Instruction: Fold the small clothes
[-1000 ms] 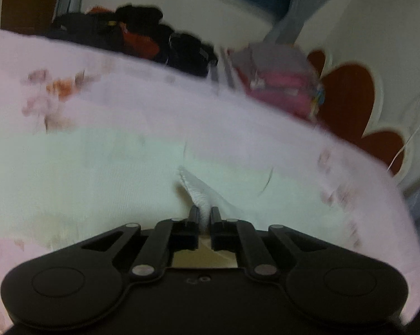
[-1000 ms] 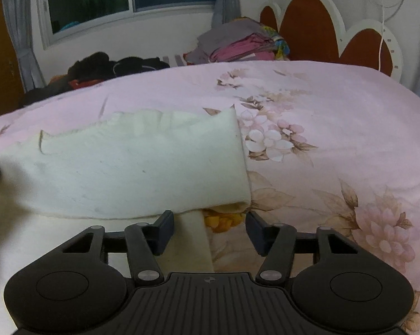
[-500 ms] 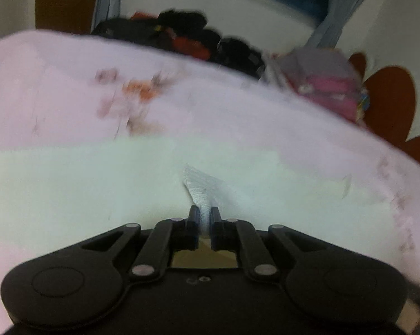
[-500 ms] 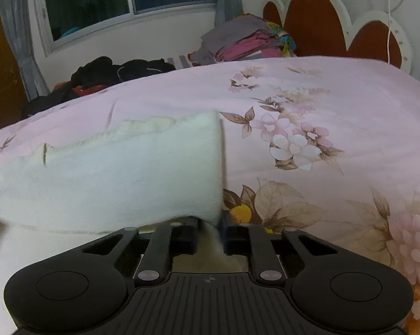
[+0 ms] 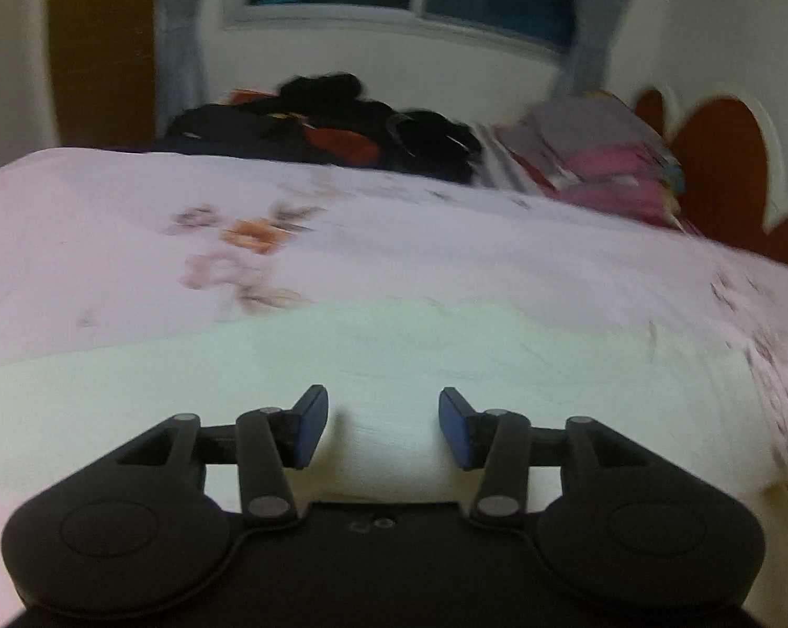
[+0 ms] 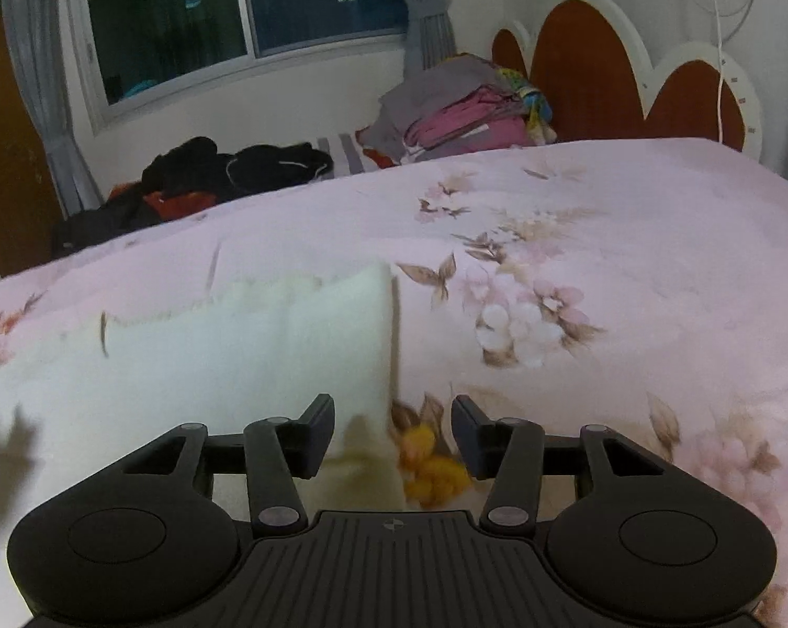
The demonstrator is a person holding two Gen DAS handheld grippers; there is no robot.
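While both grippers' jaws are opening, neither clamps anything; left gripper [image 5: 382, 426] has fingers apart w/ a rounded fold of the white garment [image 5: 341, 366] bulging between them, pads not pressing it; right gripper [image 6: 393, 434] has fingers apart over the garment's [image 6: 237, 356] right edge, cloth corner near left finger, nothing gripped; garment lies folded on pink floral bedspread [image 6: 629, 261]; dark clothes pile [image 6: 226, 178] & folded stack [image 6: 462, 110] sit at far side, by headboard [image 6: 593, 78].
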